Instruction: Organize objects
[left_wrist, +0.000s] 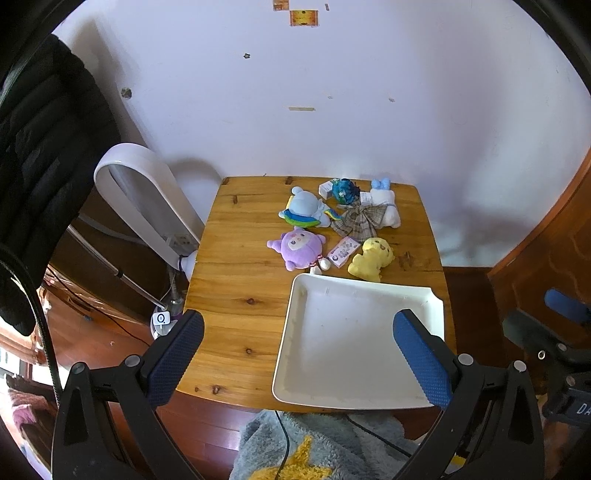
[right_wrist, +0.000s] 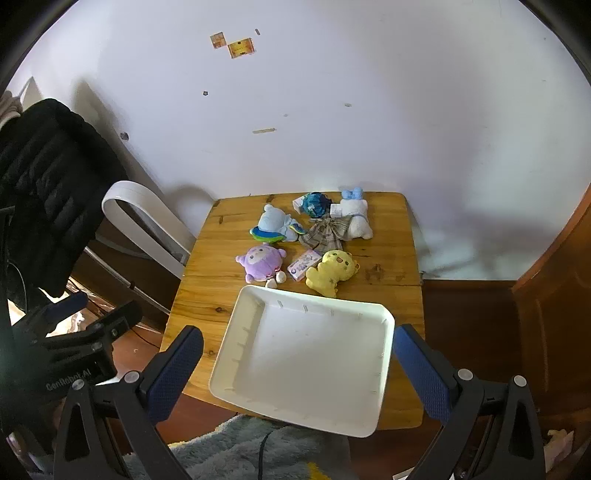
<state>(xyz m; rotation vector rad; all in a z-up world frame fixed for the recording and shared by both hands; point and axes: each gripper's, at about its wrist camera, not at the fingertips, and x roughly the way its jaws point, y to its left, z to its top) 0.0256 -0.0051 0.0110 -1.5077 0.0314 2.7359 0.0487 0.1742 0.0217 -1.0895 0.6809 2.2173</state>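
White tray (right_wrist: 306, 369) lies bare; both jaws gape wide, holding nothing; only the right view shows its whole rim.

White tray (right_wrist: 255, 306), yellow plush (right_wrist: 332, 271), purple plush (right_wrist: 260, 262), plaid bow (right_wrist: 327, 230), dotted blue fingers (right_wrist: 177, 373).

A wooden table (left_wrist: 240, 295) stands against a scuffed white wall (left_wrist: 332, 110).
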